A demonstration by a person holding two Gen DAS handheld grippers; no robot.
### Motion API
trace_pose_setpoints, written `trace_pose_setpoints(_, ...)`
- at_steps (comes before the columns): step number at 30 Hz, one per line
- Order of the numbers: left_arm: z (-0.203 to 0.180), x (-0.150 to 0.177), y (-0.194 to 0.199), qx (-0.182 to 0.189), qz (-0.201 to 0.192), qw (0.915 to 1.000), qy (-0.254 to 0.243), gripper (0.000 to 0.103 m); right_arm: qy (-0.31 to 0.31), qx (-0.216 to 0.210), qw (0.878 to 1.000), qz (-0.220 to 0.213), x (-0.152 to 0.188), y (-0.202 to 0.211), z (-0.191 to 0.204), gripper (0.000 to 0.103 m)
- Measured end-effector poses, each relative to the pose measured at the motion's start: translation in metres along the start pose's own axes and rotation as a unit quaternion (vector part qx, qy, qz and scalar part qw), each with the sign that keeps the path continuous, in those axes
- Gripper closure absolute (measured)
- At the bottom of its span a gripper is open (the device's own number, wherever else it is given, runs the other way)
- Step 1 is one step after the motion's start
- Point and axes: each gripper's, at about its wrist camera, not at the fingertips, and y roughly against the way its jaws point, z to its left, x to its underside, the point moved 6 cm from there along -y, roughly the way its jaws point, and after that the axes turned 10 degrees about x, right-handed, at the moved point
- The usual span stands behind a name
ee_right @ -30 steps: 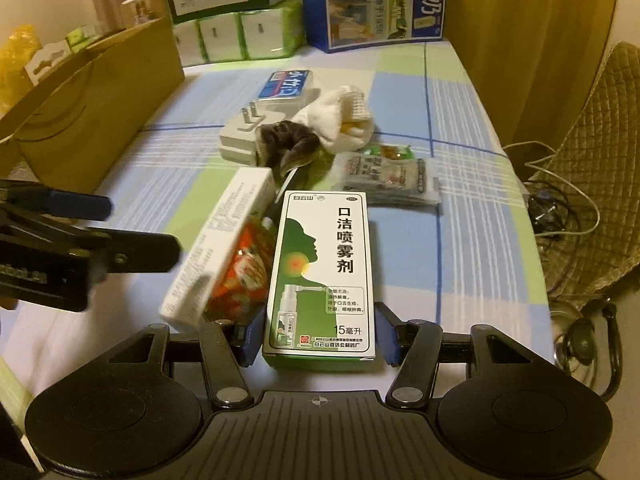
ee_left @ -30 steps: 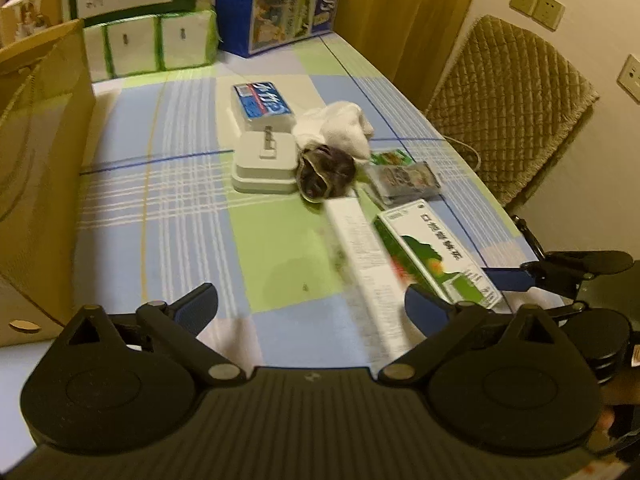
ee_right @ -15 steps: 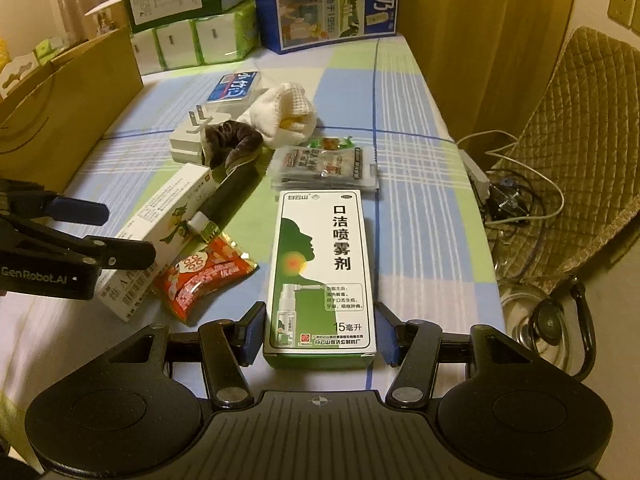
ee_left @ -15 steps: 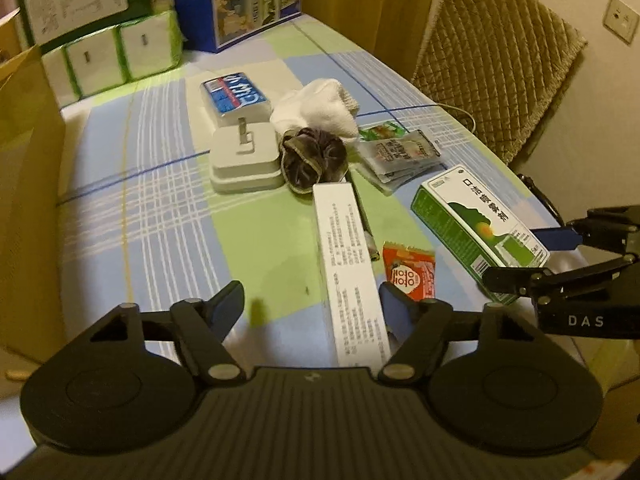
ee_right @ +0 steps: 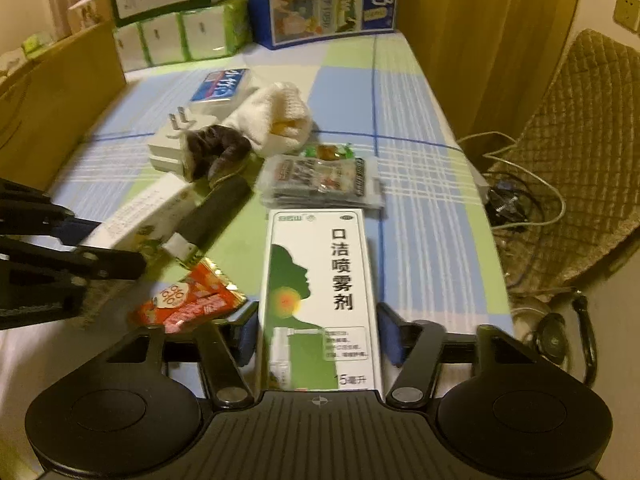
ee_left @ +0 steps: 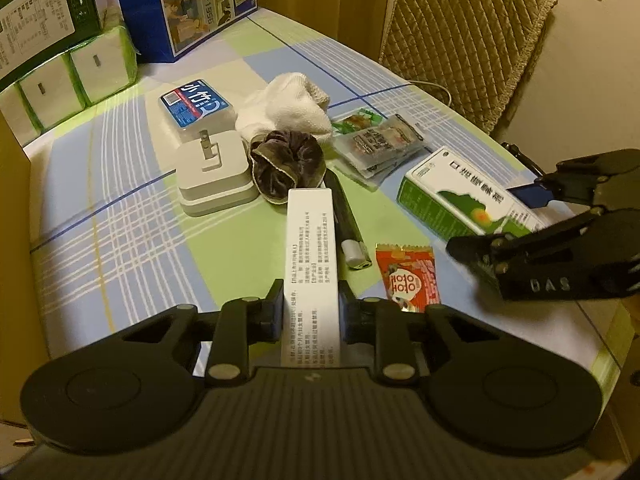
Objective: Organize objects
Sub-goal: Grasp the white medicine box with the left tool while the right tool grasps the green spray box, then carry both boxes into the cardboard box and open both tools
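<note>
Left gripper (ee_left: 311, 309) is clamped on the white box (ee_left: 310, 256) near the table's (ee_left: 120, 216) middle, while the right gripper (ee_right: 316, 334) straddles the green box (ee_right: 320, 300) near the right edge, grip unconfirmed; recommend squaring and closing fully before lifting, clear of the red sachet (ee_right: 188, 304).

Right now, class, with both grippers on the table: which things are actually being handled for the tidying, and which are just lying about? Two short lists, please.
Being handled:
- long white box, between the left gripper's fingers
- green and white spray box, between the right gripper's fingers

Lying about:
- red snack packet
- white sock
- dark scrunchie
- white plug adapter
- clear sachets
</note>
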Motion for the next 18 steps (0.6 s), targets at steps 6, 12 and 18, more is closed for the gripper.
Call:
trace_pose_setpoints(6, 0.003, 0.007, 0.014, -0.005, 0.004, 1.0, 0.003, 0.082, -0.008, 0.011, 1.0, -0.001, 0.005, 0.011, -0.003, 0.05)
trace_pose_setpoints(12, 0.001, 0.001, 0.046, -0.005, -0.015, 0.9998, 0.015, 0.082, -0.014, 0.006, 1.0, -0.027, -0.013, 0.047, 0.003, 0.05)
trace_pose_setpoints(18, 0.014, -0.023, 0.112, -0.03, -0.059, 0.9975, 0.024, 0.082, -0.008, -0.033, 0.997, -0.075, -0.062, 0.1, 0.034, 0.05)
